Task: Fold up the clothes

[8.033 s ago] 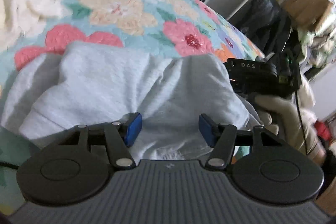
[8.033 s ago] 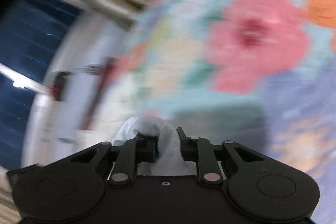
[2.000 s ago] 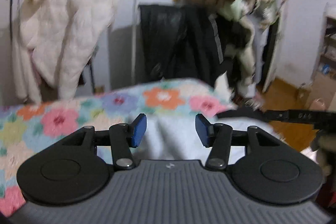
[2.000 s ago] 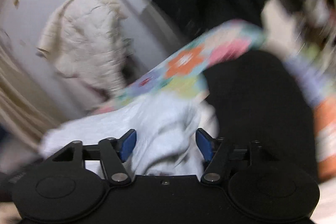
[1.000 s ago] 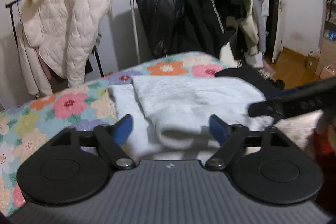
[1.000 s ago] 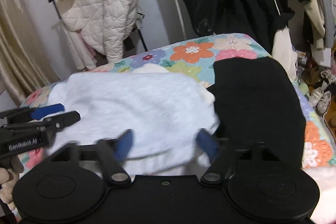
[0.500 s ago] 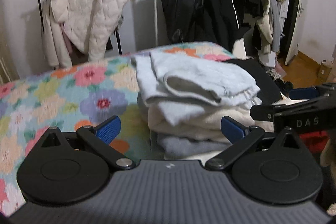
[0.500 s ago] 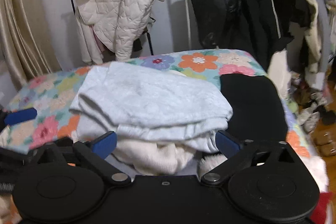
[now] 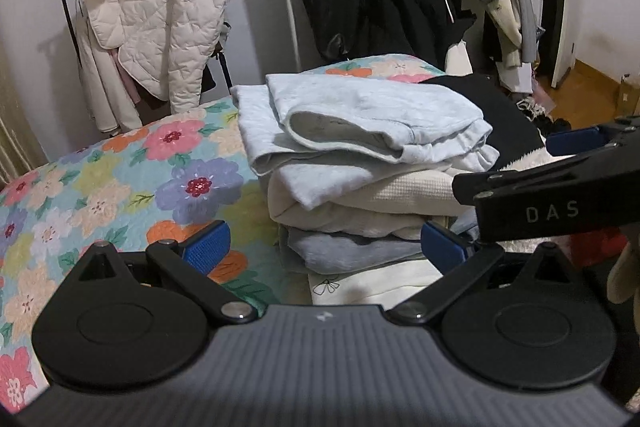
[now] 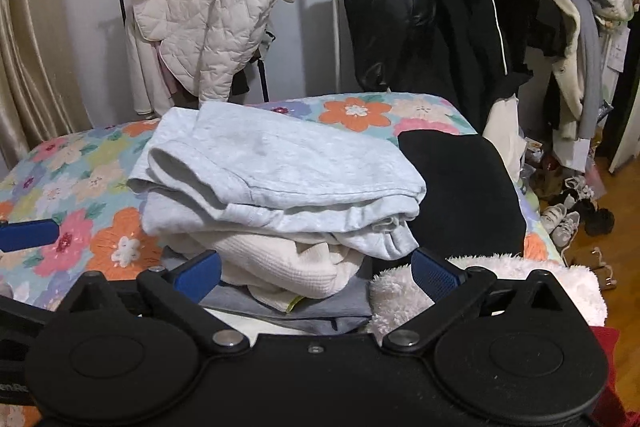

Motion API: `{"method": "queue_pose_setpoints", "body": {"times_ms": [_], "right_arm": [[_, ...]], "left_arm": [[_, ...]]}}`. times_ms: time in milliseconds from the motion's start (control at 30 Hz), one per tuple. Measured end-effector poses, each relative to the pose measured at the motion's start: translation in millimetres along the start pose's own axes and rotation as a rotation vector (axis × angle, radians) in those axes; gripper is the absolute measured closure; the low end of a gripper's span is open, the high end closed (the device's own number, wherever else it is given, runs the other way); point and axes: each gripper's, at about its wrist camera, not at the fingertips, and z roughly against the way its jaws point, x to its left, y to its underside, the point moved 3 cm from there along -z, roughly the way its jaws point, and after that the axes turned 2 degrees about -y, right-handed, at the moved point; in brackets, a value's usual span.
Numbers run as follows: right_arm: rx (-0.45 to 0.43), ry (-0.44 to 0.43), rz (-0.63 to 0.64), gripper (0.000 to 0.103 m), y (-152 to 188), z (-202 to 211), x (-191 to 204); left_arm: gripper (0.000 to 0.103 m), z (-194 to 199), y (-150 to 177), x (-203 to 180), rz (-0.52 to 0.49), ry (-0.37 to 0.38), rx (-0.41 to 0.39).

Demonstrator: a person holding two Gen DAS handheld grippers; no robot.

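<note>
A folded light-blue sweatshirt (image 9: 372,115) lies on top of a stack of folded clothes on the floral bedspread (image 9: 120,171). Under it are a cream knit (image 9: 360,199) and a grey garment (image 9: 352,251). The sweatshirt (image 10: 280,167) also shows in the right wrist view. My left gripper (image 9: 324,245) is open and empty, just short of the stack. My right gripper (image 10: 316,273) is open and empty in front of the stack; it also shows in the left wrist view (image 9: 560,183).
A black garment (image 10: 460,187) lies on the bed right of the stack, a white fluffy item (image 10: 496,279) near it. A cream quilted jacket (image 9: 160,7) and dark coats (image 10: 420,27) hang on racks behind. Shoes (image 10: 568,215) lie on the floor at right.
Both grippers let go of the light-blue sweatshirt on top of the stack, opened wide and drew back from it. The sweatshirt now rests folded on the pile.
</note>
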Motion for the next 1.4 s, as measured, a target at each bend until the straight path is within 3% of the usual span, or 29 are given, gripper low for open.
{"method": "queue_pose_setpoints", "body": {"times_ms": [433,667,1400], "right_arm": [[0.022,0.012,0.033,0.0,5,-6,7],[0.033,0.026,0.012,0.0,7,-12,0],[0.073,0.058,0.0,0.0,15,-32,-9]], "left_arm": [[0.0,-12,1,-28,-0.048,0.039,0.004],[0.0,-21,1,-33,-0.006,0.072,0.032],[0.0,-34,10,-36,0.038,0.025,0.089]]}}
